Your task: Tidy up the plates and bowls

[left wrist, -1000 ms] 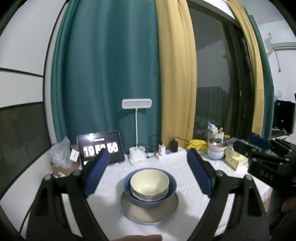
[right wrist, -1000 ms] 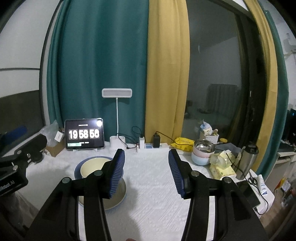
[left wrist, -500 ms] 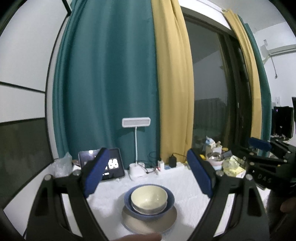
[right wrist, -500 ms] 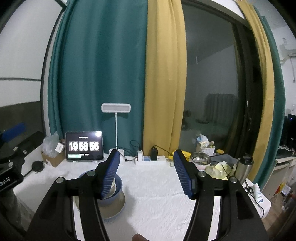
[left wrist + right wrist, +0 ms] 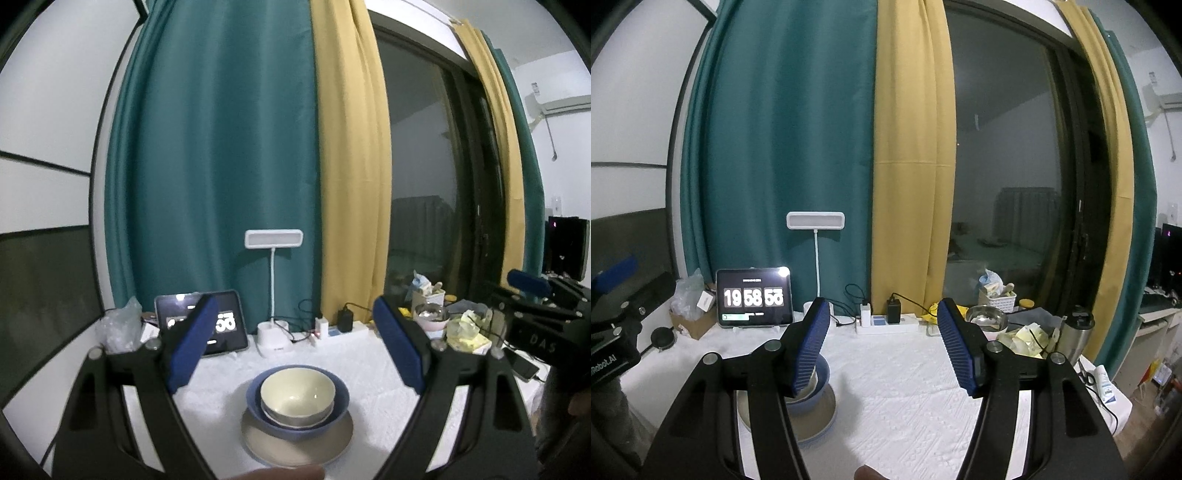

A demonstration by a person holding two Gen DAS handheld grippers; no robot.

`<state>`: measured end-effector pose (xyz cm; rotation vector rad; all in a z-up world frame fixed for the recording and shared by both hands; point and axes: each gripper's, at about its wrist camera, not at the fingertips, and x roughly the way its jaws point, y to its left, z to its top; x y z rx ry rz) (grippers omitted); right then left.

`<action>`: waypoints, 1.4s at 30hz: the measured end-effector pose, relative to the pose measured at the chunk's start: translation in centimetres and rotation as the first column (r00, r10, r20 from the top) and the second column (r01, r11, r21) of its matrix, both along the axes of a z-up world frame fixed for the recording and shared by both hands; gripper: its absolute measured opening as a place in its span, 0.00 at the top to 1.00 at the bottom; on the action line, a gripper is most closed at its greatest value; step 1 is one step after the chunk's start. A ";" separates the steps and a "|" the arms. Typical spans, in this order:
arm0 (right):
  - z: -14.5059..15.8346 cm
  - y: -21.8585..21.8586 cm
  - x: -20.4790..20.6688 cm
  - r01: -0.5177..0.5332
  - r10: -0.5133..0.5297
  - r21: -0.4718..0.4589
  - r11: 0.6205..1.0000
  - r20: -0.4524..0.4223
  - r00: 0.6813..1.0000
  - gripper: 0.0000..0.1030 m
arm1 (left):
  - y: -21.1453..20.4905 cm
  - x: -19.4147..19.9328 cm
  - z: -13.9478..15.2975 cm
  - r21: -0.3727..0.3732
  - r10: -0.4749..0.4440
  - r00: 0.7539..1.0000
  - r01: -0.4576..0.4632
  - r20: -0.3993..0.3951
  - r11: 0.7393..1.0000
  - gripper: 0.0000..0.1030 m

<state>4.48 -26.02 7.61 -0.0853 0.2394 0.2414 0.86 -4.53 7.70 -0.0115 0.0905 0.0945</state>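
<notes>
Our left gripper [image 5: 295,339] has two black angular arms, each ending in a deep-blue ribbed pad [image 5: 190,343], with round silver screw heads [image 5: 153,345] at the joints just behind the pads. Our right gripper [image 5: 881,345] is built the same way: matte black arms, blue grooved pads [image 5: 956,350], and silver pivots [image 5: 993,346] behind them. Seen from the side in the left wrist view, its black body carries pale lettering reading "DAS". In the right wrist view, the left one's body shows white lettering ending in "Robot.AI".
</notes>
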 end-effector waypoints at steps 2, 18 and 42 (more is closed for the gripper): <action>-0.1 0.1 0.2 0.000 0.000 0.002 1.000 -0.008 1.000 0.38 | 0.0 0.0 -0.1 0.001 0.005 1.000 -0.005 -0.002 1.000 0.16; -0.3 0.3 0.3 0.001 -0.001 0.007 1.000 -0.004 1.000 0.38 | -0.1 0.1 -0.5 -0.003 0.006 1.000 -0.006 -0.011 1.000 0.16; -1.0 1.1 0.1 -0.010 0.010 -0.009 1.000 -0.027 1.000 0.38 | 0.3 0.0 -0.7 -0.021 0.008 1.000 -0.009 -0.019 1.000 0.16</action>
